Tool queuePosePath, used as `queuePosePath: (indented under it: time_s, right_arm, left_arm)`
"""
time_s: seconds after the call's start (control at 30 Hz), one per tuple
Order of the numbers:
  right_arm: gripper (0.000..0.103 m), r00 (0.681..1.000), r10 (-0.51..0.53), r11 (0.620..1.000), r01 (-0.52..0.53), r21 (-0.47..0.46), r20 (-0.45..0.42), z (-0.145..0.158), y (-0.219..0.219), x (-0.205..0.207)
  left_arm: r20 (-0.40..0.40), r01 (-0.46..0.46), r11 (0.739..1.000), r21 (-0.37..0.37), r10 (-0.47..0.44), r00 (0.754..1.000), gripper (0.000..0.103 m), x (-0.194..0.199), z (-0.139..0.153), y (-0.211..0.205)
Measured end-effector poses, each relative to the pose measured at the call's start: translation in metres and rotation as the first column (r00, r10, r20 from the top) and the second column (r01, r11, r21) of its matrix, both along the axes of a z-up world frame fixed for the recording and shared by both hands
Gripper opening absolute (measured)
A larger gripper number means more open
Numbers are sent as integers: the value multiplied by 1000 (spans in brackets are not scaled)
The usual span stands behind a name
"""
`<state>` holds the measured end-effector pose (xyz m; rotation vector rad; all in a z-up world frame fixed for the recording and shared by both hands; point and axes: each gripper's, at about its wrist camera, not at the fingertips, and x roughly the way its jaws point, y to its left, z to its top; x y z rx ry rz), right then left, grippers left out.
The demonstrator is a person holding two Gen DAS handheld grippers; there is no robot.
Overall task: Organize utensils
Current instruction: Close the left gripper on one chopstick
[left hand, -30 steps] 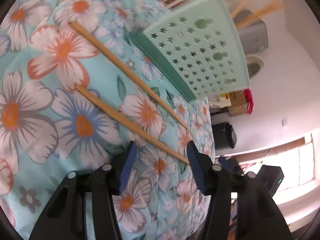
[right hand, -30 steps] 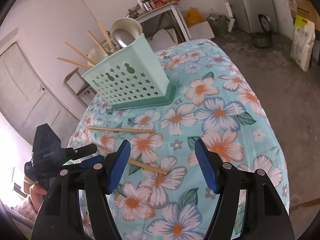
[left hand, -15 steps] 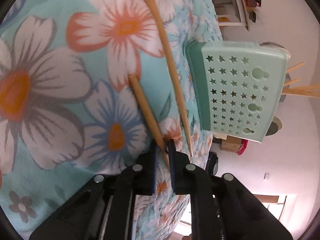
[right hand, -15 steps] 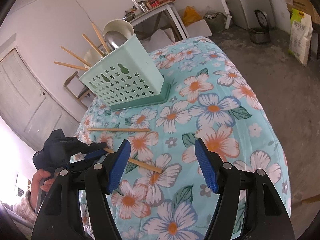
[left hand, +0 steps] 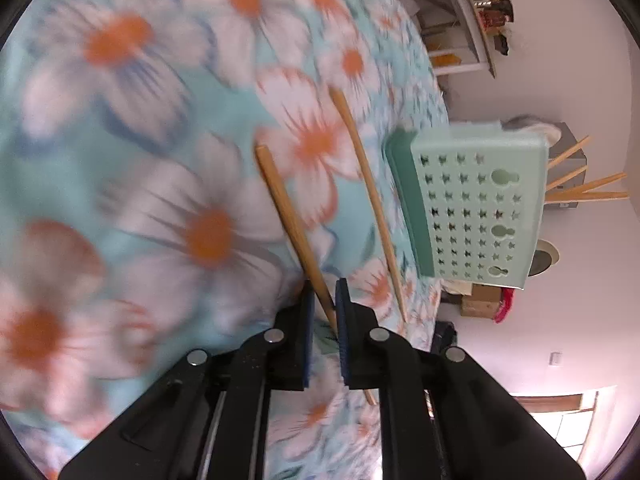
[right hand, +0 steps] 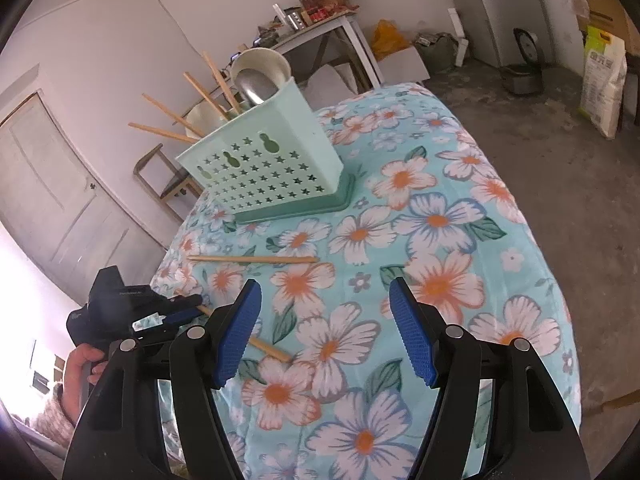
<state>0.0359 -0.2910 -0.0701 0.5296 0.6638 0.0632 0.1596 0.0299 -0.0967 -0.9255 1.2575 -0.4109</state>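
Note:
My left gripper (left hand: 325,308) is shut on the thin end of a wooden chopstick (left hand: 290,224), which sticks out ahead over the floral cloth; in the right wrist view the gripper (right hand: 188,306) holds it (right hand: 272,352) at the table's left edge. A second chopstick (left hand: 368,196) lies loose on the cloth, also in the right wrist view (right hand: 252,259). A mint green perforated utensil holder (right hand: 260,160) stands behind it with several chopsticks (right hand: 188,116) sticking out; it also shows in the left wrist view (left hand: 476,204). My right gripper (right hand: 324,336) is open and empty above the cloth.
The table wears a turquoise floral cloth (right hand: 440,220) that drops off at the right and near edges. Beyond it are a white door (right hand: 48,200), a cluttered side table (right hand: 320,20), bowls (right hand: 260,68), a sack (right hand: 604,84) and a bare concrete floor (right hand: 560,160).
My left gripper closed on the nearer chopstick's thin end and has swung with it, so the view has shifted. My right gripper has stayed open and almost still.

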Motion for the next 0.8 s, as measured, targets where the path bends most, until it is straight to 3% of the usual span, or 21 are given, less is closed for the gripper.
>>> queuePosePath:
  time_s: [0.17,0.43,0.63,0.8]
  right_arm:
    - [64,1000,18,1000,-18,-9,8,3,7,1]
    - [64,1000,18,1000,-18,-12,7,5,10,2]
    - [64,1000,17,1000,-16,-18,6,6,11,2]
    - [64,1000,26,999,-26,-23,5,7,13,4]
  left_arm:
    - [5,-4,1000,-1,4,1000,12,-1,3,17]
    - [-12,-3,1000,-5,2,1000,30,4,6,15]
    - [-51,-34,999,0,34,998,30,8,6,11]
    - [-36,-35,999,23,36,999,30,8,7,8]
